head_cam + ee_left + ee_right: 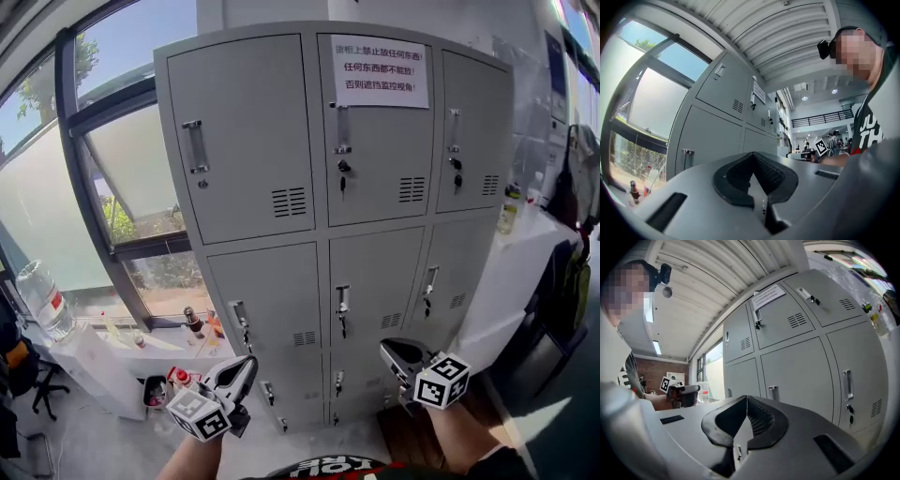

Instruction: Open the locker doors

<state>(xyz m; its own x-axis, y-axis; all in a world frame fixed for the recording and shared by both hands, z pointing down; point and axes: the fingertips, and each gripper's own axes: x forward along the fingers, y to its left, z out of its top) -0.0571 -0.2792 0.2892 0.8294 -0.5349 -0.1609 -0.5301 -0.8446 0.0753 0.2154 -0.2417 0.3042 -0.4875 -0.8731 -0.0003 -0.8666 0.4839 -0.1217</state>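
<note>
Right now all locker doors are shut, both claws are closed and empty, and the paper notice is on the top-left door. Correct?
Not quite. The paper notice is on the top-middle door, not the top-left, as the head view shows. The rest stands: every door in view is shut, and the left claw and right claw are closed and empty.

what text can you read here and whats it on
On the white paper notice, top middle door of the grey metal locker, first character unclear:
"?柜上禁止放任何东西!"
"任何东西都不能放!"
"否则遮挡监控视角!"
Print on the person's black shirt: cut off, unreadable.
The red label on the clear water bottle: too small.
</note>
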